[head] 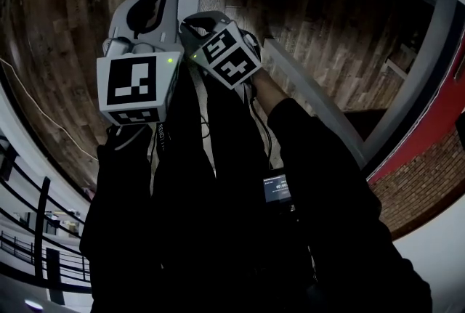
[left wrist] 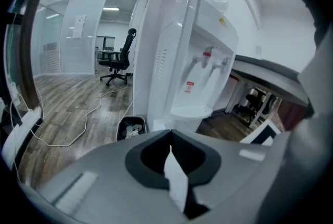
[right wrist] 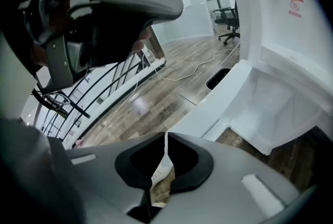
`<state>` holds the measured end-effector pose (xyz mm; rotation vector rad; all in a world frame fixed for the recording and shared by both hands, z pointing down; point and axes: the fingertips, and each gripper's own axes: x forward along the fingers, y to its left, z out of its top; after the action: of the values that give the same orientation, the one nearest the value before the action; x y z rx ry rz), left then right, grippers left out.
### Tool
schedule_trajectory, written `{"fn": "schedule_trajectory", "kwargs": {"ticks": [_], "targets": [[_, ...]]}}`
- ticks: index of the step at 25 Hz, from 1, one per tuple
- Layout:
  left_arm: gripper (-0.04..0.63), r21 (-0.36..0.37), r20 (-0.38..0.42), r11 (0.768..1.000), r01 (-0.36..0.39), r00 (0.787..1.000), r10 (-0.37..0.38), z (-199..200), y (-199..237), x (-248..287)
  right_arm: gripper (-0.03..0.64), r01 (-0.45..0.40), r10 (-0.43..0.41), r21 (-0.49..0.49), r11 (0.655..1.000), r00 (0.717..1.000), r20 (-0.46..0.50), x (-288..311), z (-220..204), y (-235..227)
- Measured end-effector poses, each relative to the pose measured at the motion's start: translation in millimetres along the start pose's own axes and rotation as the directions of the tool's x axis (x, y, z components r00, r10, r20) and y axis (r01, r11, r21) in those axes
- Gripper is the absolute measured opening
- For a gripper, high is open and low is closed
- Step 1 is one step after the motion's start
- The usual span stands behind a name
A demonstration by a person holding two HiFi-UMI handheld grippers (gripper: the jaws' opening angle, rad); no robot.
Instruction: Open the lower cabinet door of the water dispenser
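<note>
Wooden floor (right wrist: 156, 103); right tongs (right wrist: 165, 135) closed

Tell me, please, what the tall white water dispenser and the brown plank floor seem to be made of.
Tall white water dispenser: probably moulded plastic, smooth and slightly glossy, judging by its rounded edges and soft reflections. Brown plank floor: wood or wood-look laminate with a satin finish; grain streaks and plank seams show, but which of the two is unclear.
</note>
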<state>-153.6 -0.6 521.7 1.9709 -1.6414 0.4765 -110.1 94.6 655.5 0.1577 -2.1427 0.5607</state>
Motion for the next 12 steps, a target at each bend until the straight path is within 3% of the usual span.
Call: {"fn": "schedule_trajectory", "kwargs": {"ticks": [4, 12], "targets": [[0.008, 0.011, 0.009, 1.0, -0.004, 1.0, 0.004, 5.2, -5.7, 1.8, 0.018, 0.022, -0.024, 0.028, 0.999, 0.998, 0.06, -24.8, 5.5, -20.6], [0.008, 0.028, 0.011, 1.0, 0.0, 1.0, 0.0, 9.7, -16.4, 3.3, 0.0, 0.165, -0.178, 0.143, 0.976, 0.98, 0.084, -68.4, -9.7, -69.7]]}}
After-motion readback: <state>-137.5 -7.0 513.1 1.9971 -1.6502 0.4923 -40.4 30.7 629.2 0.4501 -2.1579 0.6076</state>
